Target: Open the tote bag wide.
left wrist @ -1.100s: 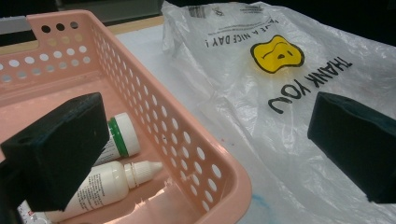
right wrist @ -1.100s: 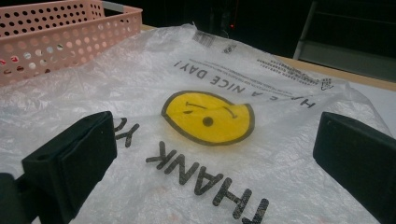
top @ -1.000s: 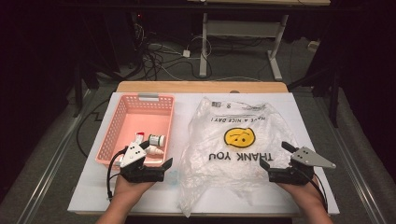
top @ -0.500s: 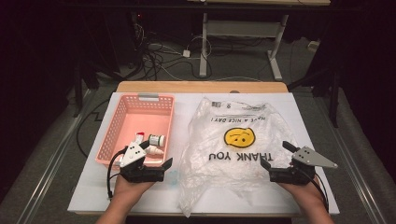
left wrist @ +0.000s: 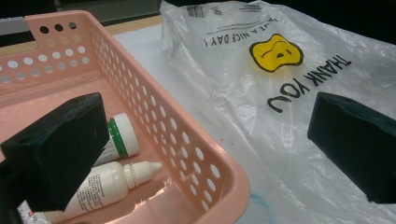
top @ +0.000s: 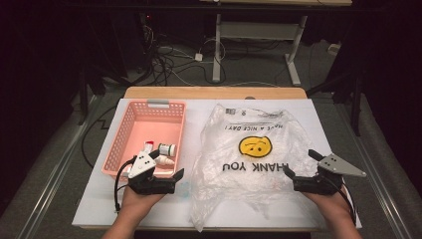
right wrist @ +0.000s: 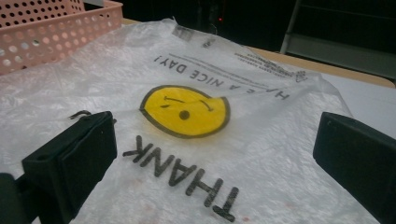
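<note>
A thin white plastic bag with a yellow smiley and "THANK YOU" print lies flat on the table's middle. To its left is a pink perforated basket holding a white bottle with a green band, a white dropper bottle and a small red-tipped tube. My left gripper hovers open at the basket's near right corner, jaws spanning the basket wall and the bag's edge. My right gripper is open over the bag's right side, the print between its jaws.
A white sheet covers the tabletop, with a wooden edge at the far side. Beyond the table are dark floor, cables and a desk frame. Bare white surface lies right of the bag.
</note>
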The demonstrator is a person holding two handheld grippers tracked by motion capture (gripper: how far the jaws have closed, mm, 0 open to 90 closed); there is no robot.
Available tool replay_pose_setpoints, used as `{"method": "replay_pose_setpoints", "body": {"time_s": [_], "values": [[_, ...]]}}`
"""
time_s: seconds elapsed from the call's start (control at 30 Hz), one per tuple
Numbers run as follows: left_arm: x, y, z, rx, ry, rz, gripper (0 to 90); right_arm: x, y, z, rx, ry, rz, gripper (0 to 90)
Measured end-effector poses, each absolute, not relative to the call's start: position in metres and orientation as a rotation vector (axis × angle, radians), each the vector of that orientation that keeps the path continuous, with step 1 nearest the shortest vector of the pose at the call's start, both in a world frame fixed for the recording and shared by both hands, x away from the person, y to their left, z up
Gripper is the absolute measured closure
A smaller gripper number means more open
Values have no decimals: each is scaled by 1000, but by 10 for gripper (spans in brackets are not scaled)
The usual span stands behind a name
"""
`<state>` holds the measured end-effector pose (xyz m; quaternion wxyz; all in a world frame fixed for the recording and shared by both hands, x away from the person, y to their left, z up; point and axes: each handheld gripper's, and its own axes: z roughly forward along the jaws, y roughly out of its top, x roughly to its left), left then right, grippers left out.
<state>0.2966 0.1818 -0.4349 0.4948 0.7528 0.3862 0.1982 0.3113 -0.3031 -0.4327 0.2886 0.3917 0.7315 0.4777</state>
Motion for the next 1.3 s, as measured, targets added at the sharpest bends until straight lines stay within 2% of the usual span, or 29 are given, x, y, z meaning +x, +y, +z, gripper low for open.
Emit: {"method": "replay_pose_setpoints", "body": {"time_s": [0.53,0.77,0.9,1.13,1.3], "values": [[297,181,-434,1825,934,478,0,322,-351,-441,1223,1898,1172,52],[297,181,-434,1823,934,478,0,324,-370,-446,1313,1897,1114,161],[297,181,-434,1828,934,477,0,328,-373,-451,1349,1929,1082,180],[298,181,-434,1832,932,476,0,334,-380,-462,1432,1964,1013,289],[297,180,-433,1831,929,476,0,337,-384,-466,1486,1972,1022,410]]}}
